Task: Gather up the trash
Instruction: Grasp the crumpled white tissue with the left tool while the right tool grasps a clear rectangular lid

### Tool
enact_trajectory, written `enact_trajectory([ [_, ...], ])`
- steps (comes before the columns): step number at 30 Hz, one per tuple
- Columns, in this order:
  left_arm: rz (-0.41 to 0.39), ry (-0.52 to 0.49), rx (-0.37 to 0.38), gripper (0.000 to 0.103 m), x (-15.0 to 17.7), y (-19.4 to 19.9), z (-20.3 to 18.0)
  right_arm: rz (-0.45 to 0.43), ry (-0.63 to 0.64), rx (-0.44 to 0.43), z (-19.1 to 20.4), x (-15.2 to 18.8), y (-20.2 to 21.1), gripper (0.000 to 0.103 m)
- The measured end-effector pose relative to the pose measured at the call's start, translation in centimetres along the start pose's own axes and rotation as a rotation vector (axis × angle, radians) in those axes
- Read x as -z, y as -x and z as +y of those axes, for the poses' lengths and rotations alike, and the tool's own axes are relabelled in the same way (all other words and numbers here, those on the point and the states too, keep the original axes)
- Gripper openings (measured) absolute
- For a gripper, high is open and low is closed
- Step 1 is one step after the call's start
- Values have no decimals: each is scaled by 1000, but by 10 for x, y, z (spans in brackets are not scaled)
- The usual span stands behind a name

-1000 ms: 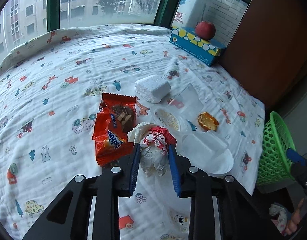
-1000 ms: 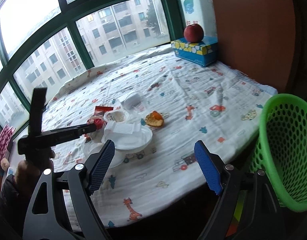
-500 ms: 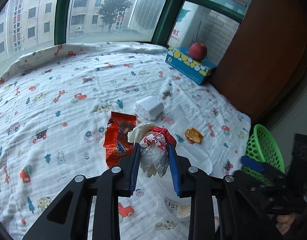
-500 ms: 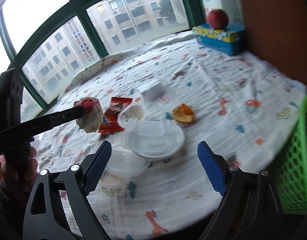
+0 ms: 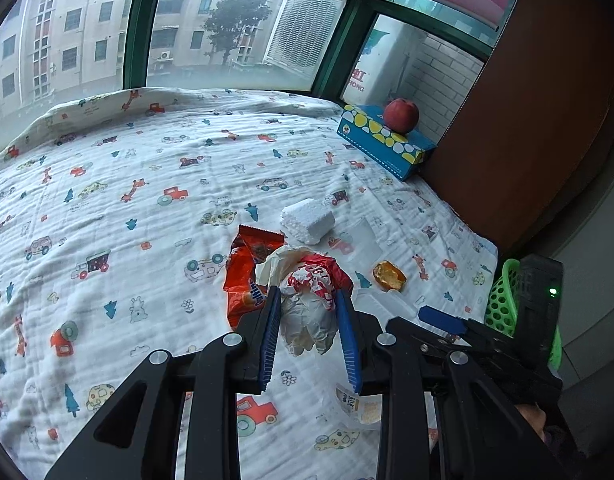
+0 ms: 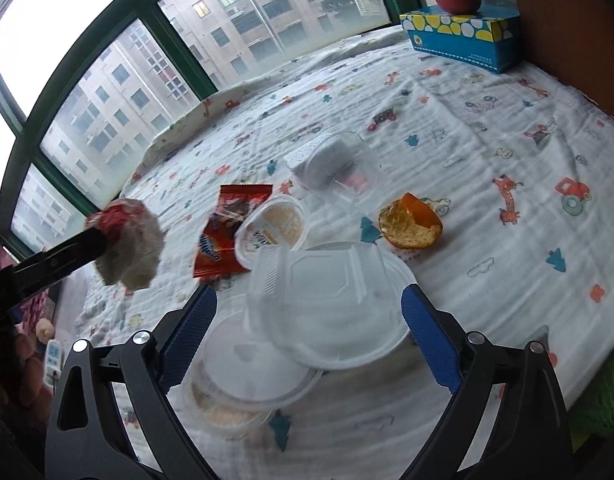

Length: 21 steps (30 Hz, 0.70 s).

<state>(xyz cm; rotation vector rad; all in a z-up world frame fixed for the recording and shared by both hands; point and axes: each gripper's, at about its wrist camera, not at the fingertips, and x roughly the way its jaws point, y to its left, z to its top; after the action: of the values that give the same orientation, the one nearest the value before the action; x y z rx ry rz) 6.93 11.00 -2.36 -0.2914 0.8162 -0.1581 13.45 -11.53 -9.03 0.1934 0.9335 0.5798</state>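
In the left wrist view, your left gripper [image 5: 309, 322] is clenched on the crumpled wrapper [image 5: 311, 300], which now hangs clear above the bedspread [image 5: 107, 184]; a second ago it sat almost on the cloth beside the orange snack packet [image 5: 245, 276]. So that piece counts as collected and only needs carrying to the green basket [image 5: 501, 300], which stands off the bed's right edge. Your right gripper [image 5: 441, 316] has also come into this view, between the wrapper and the basket.

In the right wrist view, your right gripper [image 6: 309, 320] has just been spreading its jaws and has come down over the stacked clear plastic lids [image 6: 331, 296] near the bed's near edge. The lids lie between the pads, but nothing presses on them yet, so it is released. Earlier it hovered farther back, with the basket large on the right. The orange peel [image 6: 411, 222] lies just beyond.
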Motion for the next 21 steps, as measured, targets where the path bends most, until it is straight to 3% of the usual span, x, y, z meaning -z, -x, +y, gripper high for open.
enact_trajectory([
  [10, 8, 13, -2, 27, 0, -2, 2, 33, -27, -25, -9, -1, -19, 93],
  [14, 7, 11, -2, 27, 1, -2, 1, 34, -14, -26, -5, 0, -19, 77],
  [21, 1, 0, 3, 27, -1, 1, -6, -14, -39, -29, -9, 2, 0, 77],
])
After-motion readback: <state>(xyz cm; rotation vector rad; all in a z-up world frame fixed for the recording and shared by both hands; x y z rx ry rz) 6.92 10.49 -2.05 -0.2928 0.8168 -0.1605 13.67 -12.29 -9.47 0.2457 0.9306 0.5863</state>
